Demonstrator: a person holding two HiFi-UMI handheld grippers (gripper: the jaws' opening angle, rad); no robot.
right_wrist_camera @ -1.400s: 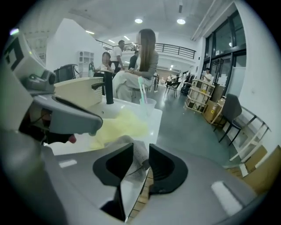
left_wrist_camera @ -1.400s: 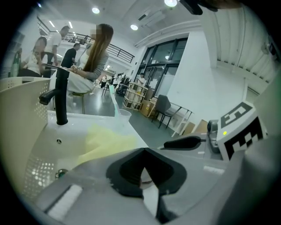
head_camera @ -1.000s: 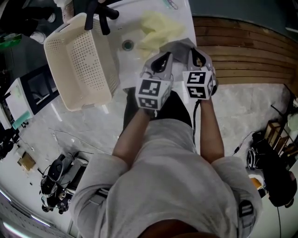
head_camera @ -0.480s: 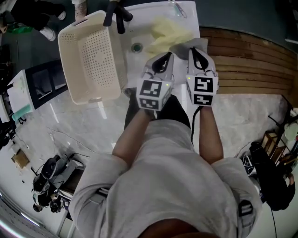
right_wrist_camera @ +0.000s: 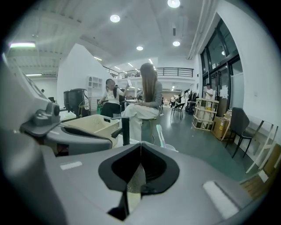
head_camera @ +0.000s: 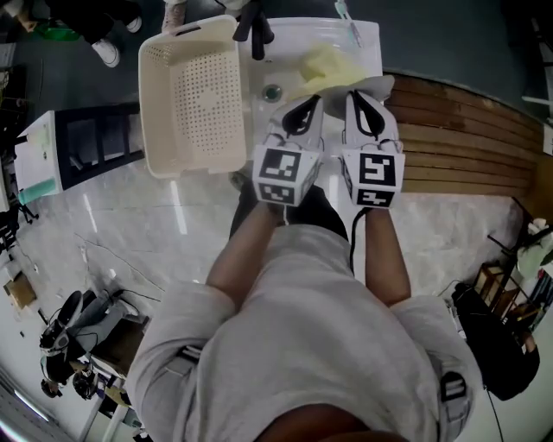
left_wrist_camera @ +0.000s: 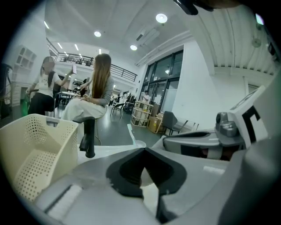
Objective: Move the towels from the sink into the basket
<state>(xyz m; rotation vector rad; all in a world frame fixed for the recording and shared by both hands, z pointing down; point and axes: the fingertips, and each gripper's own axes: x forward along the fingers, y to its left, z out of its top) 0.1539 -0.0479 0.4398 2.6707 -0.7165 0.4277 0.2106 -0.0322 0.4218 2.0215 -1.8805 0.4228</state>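
Both grippers shut at the sink's near edge, with a towel between them.

In the head view the left gripper [head_camera: 309, 102] and right gripper [head_camera: 357, 95] are side by side, nearly touching, with their tips over the near rim of the white sink [head_camera: 285, 39]. In each gripper view the jaws are together. The right gripper's jaws pinch a strip of pale woven cloth, the grey towel [head_camera: 375, 84], which spreads out under that gripper. A pale patch shows behind the left gripper's closed jaws, probably the same towel, though that view is too cramped to be sure. The yellow towel [head_camera: 321, 64] lies bunched in the sink just beyond the tips. The cream perforated basket [head_camera: 149, 112] is to the left, its side against the sink. Nothing is in the basket. The black faucet [head_camera: 256, 22] is at the sink's far edge.
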